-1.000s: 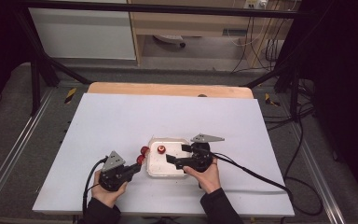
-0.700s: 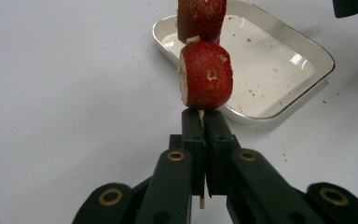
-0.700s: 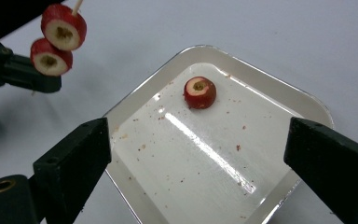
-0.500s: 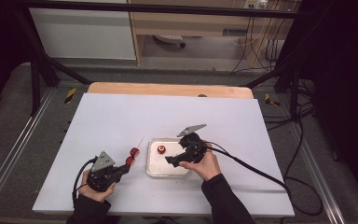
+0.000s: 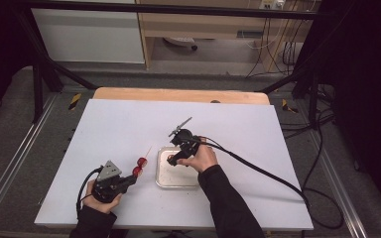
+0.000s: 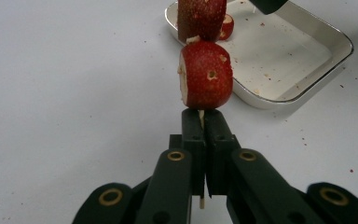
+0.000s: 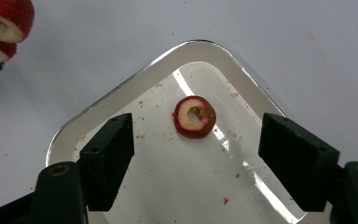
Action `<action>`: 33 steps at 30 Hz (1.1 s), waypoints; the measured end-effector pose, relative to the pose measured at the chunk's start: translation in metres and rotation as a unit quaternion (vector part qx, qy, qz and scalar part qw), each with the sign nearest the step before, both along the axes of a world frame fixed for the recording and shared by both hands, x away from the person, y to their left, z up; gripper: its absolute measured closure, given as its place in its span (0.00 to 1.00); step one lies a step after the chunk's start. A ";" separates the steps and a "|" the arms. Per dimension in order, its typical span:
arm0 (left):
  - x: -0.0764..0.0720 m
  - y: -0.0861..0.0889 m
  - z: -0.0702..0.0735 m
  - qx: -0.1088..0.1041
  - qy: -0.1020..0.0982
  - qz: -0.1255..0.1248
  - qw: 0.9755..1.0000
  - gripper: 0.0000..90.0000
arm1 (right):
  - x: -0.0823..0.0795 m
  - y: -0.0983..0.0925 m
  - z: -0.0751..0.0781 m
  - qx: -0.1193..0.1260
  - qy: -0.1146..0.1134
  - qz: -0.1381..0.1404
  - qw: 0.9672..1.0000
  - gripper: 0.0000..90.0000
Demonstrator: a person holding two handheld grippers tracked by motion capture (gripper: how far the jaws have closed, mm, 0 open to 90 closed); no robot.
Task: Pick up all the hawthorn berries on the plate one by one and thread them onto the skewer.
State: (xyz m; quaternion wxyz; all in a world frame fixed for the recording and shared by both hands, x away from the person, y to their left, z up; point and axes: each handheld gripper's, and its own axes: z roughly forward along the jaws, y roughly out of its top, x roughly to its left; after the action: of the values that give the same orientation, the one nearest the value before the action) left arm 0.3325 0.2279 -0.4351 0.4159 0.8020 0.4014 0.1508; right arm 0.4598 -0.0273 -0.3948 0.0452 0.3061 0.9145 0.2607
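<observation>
My left gripper (image 5: pixel 131 177) (image 6: pixel 204 116) is shut on a thin wooden skewer (image 5: pixel 147 151) at the table's near left. Two red strawberry pieces (image 5: pixel 139 166) (image 6: pixel 206 74) are threaded on the skewer just past the jaws. A steel tray (image 5: pixel 171 181) (image 7: pixel 135 84) lies to the right of it. One strawberry slice (image 7: pixel 194 116) (image 5: pixel 171 158) with a hole in its middle lies in the tray's far corner. My right gripper (image 5: pixel 176 159) (image 7: pixel 196 144) hangs over that corner. Its jaws have just been closing and stand open, one on each side of the slice, without touching it.
The white tabletop (image 5: pixel 258 148) carries little else, with red crumbs around the tray. A black cable (image 5: pixel 268 176) trails from the right gripper off to the right. A wooden strip (image 5: pixel 178 94) edges the table's far side.
The left gripper drew the skewer slightly left, away from the tray. The right gripper moved toward the tray's far-left corner and its jaws narrowed.
</observation>
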 end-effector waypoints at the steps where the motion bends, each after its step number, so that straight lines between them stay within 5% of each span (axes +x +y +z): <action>1: 0.000 0.000 0.000 0.000 0.000 0.000 1.000 0.98 | 0.002 0.002 -0.001 -0.006 0.001 0.004 1.000 0.34; 12: 0.001 -0.001 -0.001 0.003 0.002 -0.001 1.000 0.98 | 0.018 0.019 -0.015 -0.043 0.042 0.021 0.998 0.50; 33: 0.001 -0.002 -0.001 0.007 0.005 -0.005 1.000 0.98 | 0.030 0.022 -0.019 -0.050 0.076 0.026 0.995 0.69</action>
State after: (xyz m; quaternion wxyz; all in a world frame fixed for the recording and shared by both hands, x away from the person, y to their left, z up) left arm 0.3337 0.2262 -0.4361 0.4089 0.8076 0.3984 0.1478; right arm 0.4899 -0.0056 -0.4142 -0.0161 0.2982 0.9350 0.1915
